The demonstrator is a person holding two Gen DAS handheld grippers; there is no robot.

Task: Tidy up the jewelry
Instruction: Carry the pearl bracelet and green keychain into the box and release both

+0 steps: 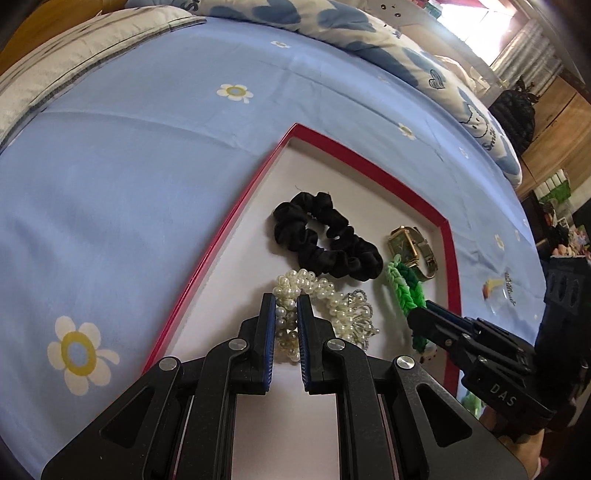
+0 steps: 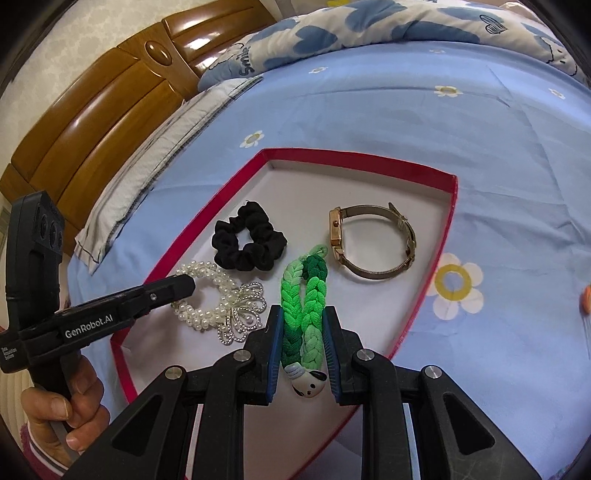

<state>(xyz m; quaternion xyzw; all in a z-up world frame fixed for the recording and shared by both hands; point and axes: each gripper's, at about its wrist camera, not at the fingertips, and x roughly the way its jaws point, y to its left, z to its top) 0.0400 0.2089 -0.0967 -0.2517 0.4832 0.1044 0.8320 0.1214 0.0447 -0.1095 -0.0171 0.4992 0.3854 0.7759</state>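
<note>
A red-rimmed white tray (image 1: 236, 218) (image 2: 369, 162) lies on the blue bed sheet. In it are a black scrunchie (image 1: 325, 236) (image 2: 247, 240), a gold watch (image 1: 410, 247) (image 2: 369, 240), a pearl scrunchie with a silver bow (image 1: 325, 306) (image 2: 218, 299) and a green braided strap (image 1: 402, 288) (image 2: 306, 306) with a white dog charm (image 2: 308, 382). My left gripper (image 1: 286, 301) (image 2: 173, 288) is shut on the pearl scrunchie. My right gripper (image 2: 303, 314) (image 1: 424, 314) is shut on the green braided strap.
A folded duvet with blue hearts (image 1: 332, 22) (image 2: 369, 26) lies along the far side of the bed. A grey striped pillow (image 1: 55, 70) (image 2: 155, 151) and a wooden headboard (image 2: 92, 110) stand at the left. A black bag (image 1: 513, 110) and shelves are beyond the bed.
</note>
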